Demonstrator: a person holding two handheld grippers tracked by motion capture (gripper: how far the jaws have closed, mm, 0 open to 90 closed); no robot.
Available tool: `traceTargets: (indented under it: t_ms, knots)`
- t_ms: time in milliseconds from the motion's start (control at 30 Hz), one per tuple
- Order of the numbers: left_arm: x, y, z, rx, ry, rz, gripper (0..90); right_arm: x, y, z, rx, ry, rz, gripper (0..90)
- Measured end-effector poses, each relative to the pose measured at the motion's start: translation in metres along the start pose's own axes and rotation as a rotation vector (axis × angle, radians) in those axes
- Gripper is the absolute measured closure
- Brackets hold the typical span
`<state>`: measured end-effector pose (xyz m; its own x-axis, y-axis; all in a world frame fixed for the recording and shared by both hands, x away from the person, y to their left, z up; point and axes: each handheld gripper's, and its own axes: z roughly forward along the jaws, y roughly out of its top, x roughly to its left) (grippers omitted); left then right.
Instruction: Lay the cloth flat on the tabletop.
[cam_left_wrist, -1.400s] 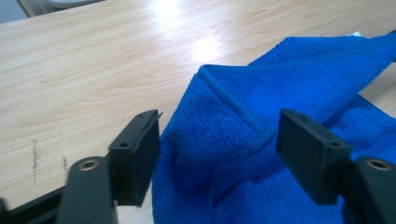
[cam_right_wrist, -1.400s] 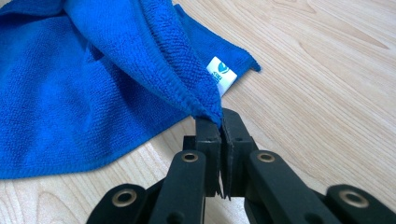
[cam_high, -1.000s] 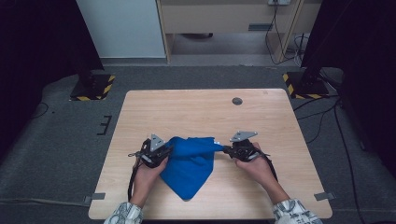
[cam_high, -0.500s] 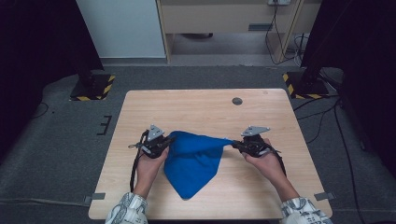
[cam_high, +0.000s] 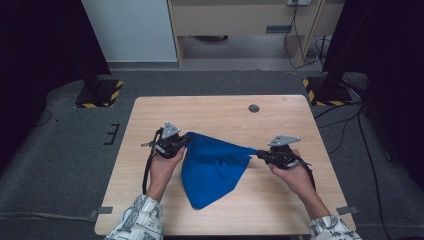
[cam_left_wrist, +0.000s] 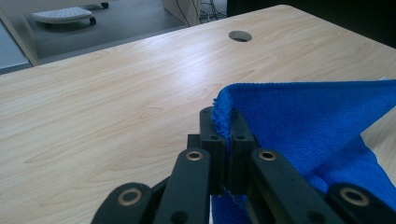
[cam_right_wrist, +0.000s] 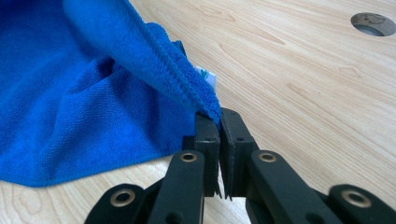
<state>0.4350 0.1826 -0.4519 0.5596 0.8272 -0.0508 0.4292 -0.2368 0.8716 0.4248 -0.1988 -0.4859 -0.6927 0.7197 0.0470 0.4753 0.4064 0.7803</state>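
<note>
I have the blue cloth (cam_high: 212, 167) pinched at two corners: my left claw (cam_high: 181, 141) is clamped tight on one corner, my right claw (cam_high: 261, 154) on the other, with the top edge stretched between them above the bench (cam_high: 225, 107) and the rest drooping to a point that lies on the wood near my side. The left claw's jaws have just finished closing on that corner.

The risk I see is in the bites (both are thin). In the left gripper view only the fringe of the hem sits between the jaws; in the right gripper view the same. If I pull the corners further apart, either could slip free and the cloth would collapse.

A small white tag (cam_right_wrist: 207, 74) peeks out near the right corner; I can't read any writing on it.
</note>
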Motion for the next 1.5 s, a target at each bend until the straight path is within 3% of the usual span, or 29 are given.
traceTargets:
  t_ms: [400, 600, 700, 733, 867, 967, 1133, 1233, 1500]
  knots:
    - [0.017, -0.016, 0.001, 0.032, 0.013, -0.053, 88.2, 0.002, 0.002, 0.035, 0.032, -0.008, -0.009, 80.8]
    - [0.022, -0.022, 0.003, 0.043, 0.014, -0.065, 88.2, 0.0, 0.001, 0.051, 0.042, -0.014, -0.011, 72.0]
    - [0.025, -0.025, 0.004, 0.051, 0.014, -0.073, 88.2, 0.0, 0.001, 0.053, 0.04, -0.026, -0.01, 71.7]
    - [0.026, -0.026, 0.004, 0.053, 0.016, -0.076, 88.2, -0.001, 0.0, 0.053, 0.036, -0.026, -0.004, 75.7]
    - [0.028, -0.028, 0.005, 0.053, 0.016, -0.087, 88.2, -0.004, 0.0, 0.051, 0.01, -0.022, 0.001, 85.7]
    - [0.026, -0.027, 0.004, 0.05, 0.013, -0.082, 88.2, -0.006, 0.002, 0.048, -0.023, -0.027, 0.027, 87.3]
    - [0.027, -0.023, 0.002, 0.042, 0.01, -0.08, 88.1, -0.007, 0.008, 0.038, -0.046, -0.023, 0.027, 87.3]
    - [0.027, -0.019, 0.001, 0.018, -0.016, -0.105, 88.1, -0.008, 0.014, 0.027, -0.063, -0.037, 0.02, 87.4]
    - [0.021, -0.002, -0.004, -0.004, -0.016, -0.078, 88.0, -0.007, 0.035, -0.006, -0.131, -0.028, -0.016, 87.5]
